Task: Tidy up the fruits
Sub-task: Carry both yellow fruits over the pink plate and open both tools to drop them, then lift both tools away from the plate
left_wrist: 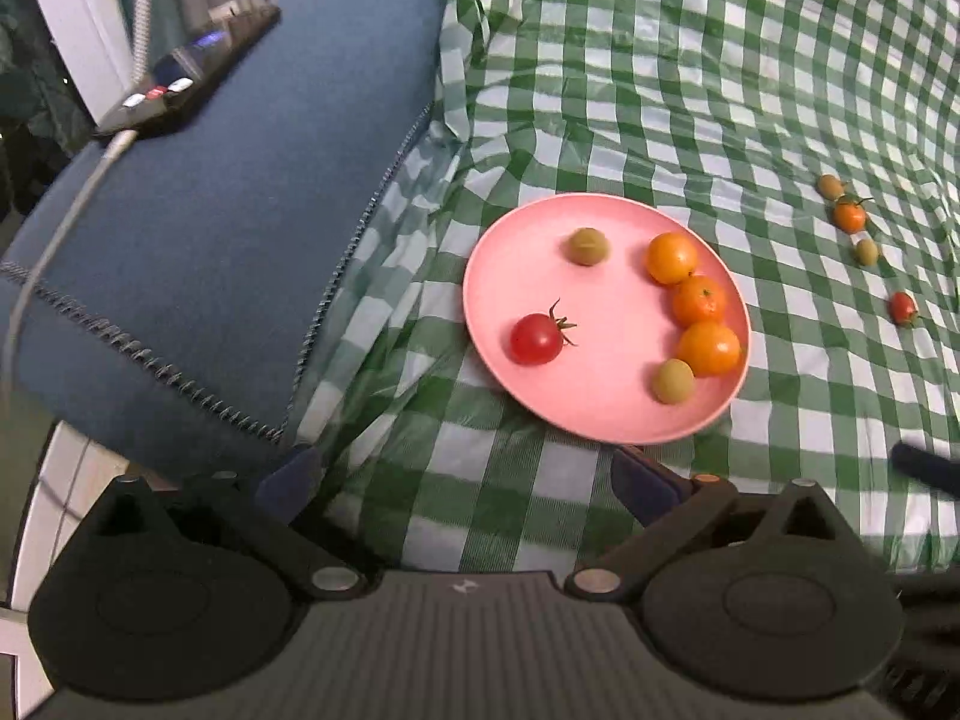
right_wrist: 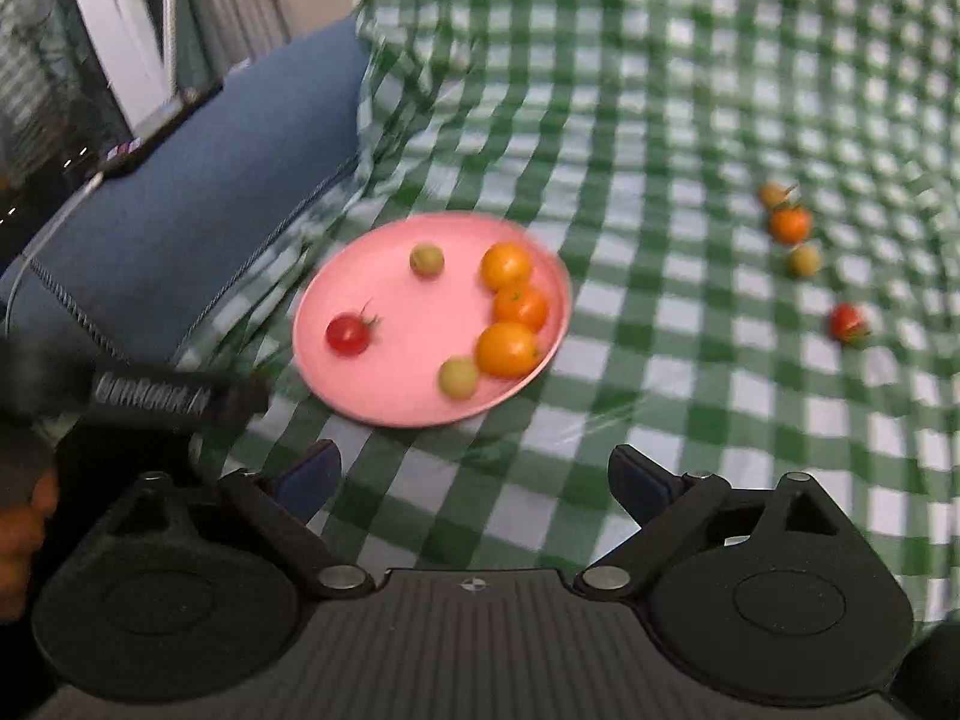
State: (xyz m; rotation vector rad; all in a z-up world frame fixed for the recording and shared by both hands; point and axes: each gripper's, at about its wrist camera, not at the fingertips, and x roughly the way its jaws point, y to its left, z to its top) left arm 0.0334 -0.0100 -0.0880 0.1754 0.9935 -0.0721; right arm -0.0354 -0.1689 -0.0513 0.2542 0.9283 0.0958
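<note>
Six fruits gathered on plate (left_wrist: 606, 324) — sorted lot; four strays (left_wrist: 850, 216) left on bench (left_wrist: 660, 90), well apart. Left fingers (left_wrist: 474, 474) and right fingers (right_wrist: 474, 474) spread wide, empty — ready for next pick.

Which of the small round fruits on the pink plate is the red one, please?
The red cherry tomato with the green stem, alone on the pink plate's left side; the other five are orange or olive-green.

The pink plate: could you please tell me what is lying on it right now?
On the pink plate lie three orange fruits, two green ones and one red tomato. Nothing covers them; the cloth under the plate is hidden.
</note>
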